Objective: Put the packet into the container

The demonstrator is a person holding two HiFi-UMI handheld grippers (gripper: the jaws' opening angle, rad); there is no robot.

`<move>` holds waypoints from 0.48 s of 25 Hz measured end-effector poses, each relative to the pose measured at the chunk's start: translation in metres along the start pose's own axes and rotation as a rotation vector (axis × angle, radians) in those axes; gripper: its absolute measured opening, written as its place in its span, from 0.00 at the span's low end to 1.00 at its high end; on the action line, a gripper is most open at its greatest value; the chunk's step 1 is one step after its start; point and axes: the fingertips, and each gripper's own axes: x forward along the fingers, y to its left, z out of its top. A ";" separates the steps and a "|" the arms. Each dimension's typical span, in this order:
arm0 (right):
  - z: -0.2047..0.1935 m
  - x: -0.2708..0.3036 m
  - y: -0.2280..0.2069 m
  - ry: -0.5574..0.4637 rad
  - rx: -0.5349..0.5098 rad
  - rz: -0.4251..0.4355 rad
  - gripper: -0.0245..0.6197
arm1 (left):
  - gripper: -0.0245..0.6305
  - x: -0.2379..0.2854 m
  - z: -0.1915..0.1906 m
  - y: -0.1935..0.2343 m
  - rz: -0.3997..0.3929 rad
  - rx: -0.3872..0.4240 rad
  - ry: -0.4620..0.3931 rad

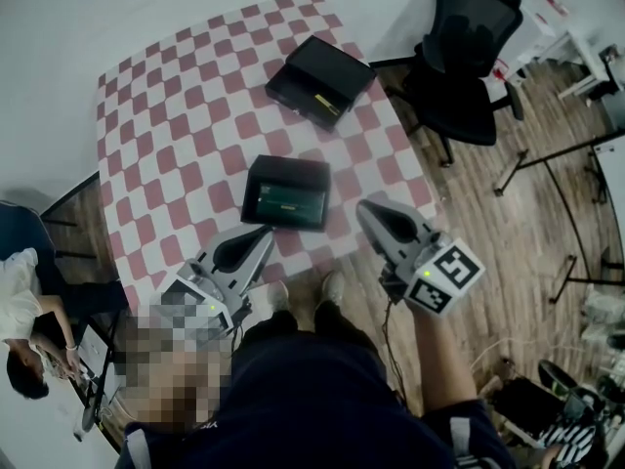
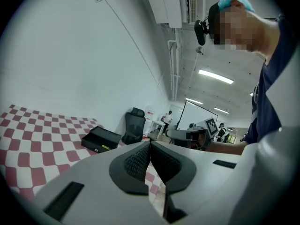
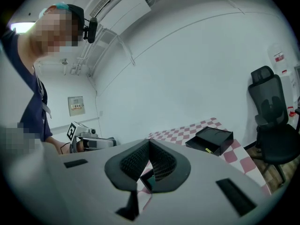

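Note:
A black container (image 1: 286, 191) sits near the front of the checkered table (image 1: 186, 135), with a green packet (image 1: 283, 199) lying inside it. A second black box (image 1: 317, 78) stands further back, also seen in the left gripper view (image 2: 101, 139) and the right gripper view (image 3: 210, 139). My left gripper (image 1: 264, 231) hovers just in front of the near container on its left, jaws shut and empty (image 2: 150, 142). My right gripper (image 1: 363, 206) hangs off the container's right side, jaws shut with nothing between them (image 3: 149, 142). A corner of the near container (image 3: 149, 177) shows below its jaws.
A black office chair (image 1: 469, 47) stands on the wooden floor right of the table. A person (image 1: 24, 330) sits low at the left. The table's front edge (image 1: 322, 267) is close to my feet. Cables and desk legs lie at the far right.

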 end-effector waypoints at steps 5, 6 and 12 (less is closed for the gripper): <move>-0.009 -0.002 0.007 0.018 0.019 -0.018 0.06 | 0.08 -0.007 -0.004 -0.002 -0.001 0.011 0.009; -0.012 -0.002 0.008 0.023 0.023 -0.022 0.06 | 0.08 -0.008 -0.005 -0.003 -0.002 0.014 0.011; -0.021 0.001 0.012 0.053 0.028 -0.029 0.06 | 0.08 -0.010 -0.006 -0.007 -0.009 0.028 0.014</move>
